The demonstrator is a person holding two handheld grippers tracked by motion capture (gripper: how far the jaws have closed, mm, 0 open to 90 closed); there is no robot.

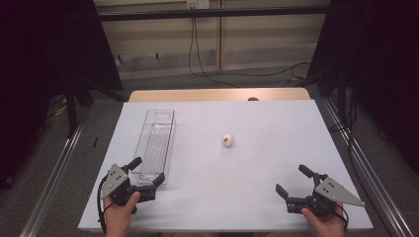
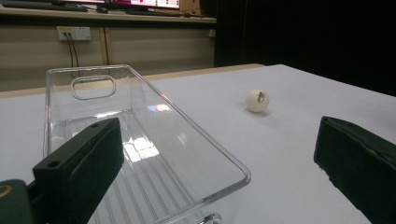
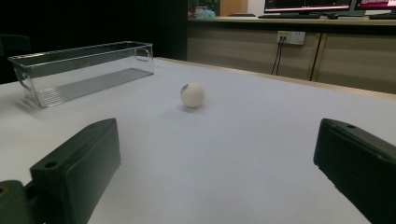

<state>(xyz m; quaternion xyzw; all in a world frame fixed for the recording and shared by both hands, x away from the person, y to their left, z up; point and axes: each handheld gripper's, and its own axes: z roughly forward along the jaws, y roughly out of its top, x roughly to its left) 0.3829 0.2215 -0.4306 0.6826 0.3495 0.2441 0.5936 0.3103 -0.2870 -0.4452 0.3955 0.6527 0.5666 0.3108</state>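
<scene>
A small white ball [image 1: 228, 140] with a dark mark lies near the middle of the white table top [image 1: 267, 123]; it also appears as the ball [image 2: 257, 100] and the ball [image 3: 192, 94]. A long clear plastic bin [image 1: 155, 144] stands empty left of it, lengthwise toward the far edge. My left gripper [image 1: 146, 171] rests at the bin's near end, jaws wide apart and open, the bin [image 2: 140, 149] right ahead of them. My right gripper [image 1: 294, 181] sits near the front right edge, open, nothing between its jaws, the bin [image 3: 79, 72] far off to its left.
A wooden table edge [image 1: 217, 95] shows beyond the white top. Black cables [image 1: 207, 69] trail on the floor behind. Metal rails [image 1: 49, 182] run along both sides of the table, and dark curtains hang left and right.
</scene>
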